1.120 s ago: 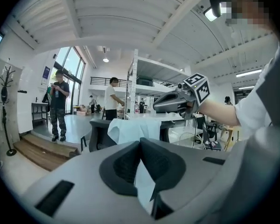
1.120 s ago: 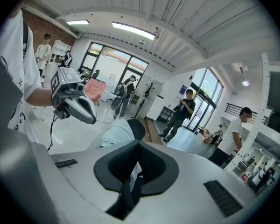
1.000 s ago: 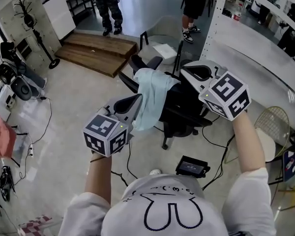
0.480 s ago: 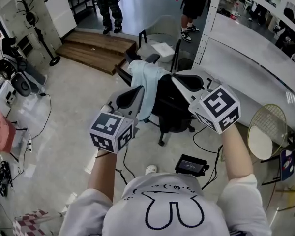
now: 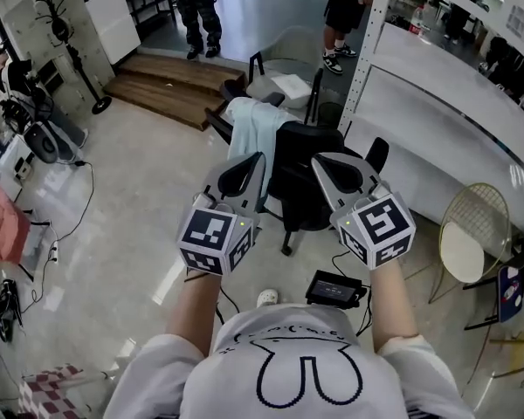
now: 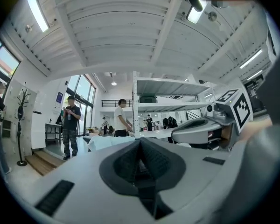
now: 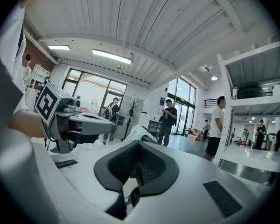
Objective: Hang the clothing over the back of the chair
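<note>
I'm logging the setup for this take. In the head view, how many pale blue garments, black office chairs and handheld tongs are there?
Pale blue cloth garment: 1
Black office chair: 1
Grey handheld tongs: 2 (left tongs, right tongs)
Total: 4

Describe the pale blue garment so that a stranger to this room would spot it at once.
Find the tall white shelving rack on the right of the head view; a black office chair stands just left of it. The pale blue garment hangs over that chair's left side, the only light, soft cloth against the chair's black frame.
</note>
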{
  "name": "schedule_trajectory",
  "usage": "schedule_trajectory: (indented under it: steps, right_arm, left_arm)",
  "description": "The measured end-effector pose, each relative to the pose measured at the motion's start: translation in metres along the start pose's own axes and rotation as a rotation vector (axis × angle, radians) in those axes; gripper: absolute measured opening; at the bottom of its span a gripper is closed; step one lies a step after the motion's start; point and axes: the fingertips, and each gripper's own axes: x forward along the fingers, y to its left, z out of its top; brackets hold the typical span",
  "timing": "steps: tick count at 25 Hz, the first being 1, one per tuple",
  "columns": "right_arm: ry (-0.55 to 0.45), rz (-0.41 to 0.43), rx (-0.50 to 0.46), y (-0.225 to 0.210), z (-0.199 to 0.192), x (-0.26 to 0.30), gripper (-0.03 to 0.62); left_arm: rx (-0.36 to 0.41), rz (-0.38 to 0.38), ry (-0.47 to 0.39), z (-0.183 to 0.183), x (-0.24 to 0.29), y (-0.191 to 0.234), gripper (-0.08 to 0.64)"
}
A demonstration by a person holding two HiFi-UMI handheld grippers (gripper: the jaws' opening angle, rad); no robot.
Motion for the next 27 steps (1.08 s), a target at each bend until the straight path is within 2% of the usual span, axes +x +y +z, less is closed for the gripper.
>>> schedule_trajectory:
  steps: [4,9,19,27]
  right_arm:
    - [0.0,-0.047,0.072,0.01,-0.026,-0.009,0.0]
    - [-0.014,-0.072,0.1,0.005,-0.025,-0.016,0.0]
    - [-0.011,-0.08,0.088,0.012,-0.033,-0.02,0.0]
    - [0.0,-0.069,0.09,0.017,-0.029,-0.023,0.002]
  left_arm:
    - [0.037,-0.002,-0.015,-0.01,-0.006,-0.011,0.02]
    - [0.052,-0.014,-0.003,-0.017,0.004,-0.024,0.02]
    - [0.054,-0.061,0.018,-0.035,0.009,-0.045,0.02]
    - [0.046,-0.074,0.023,-0.03,0.007,-0.05,0.02]
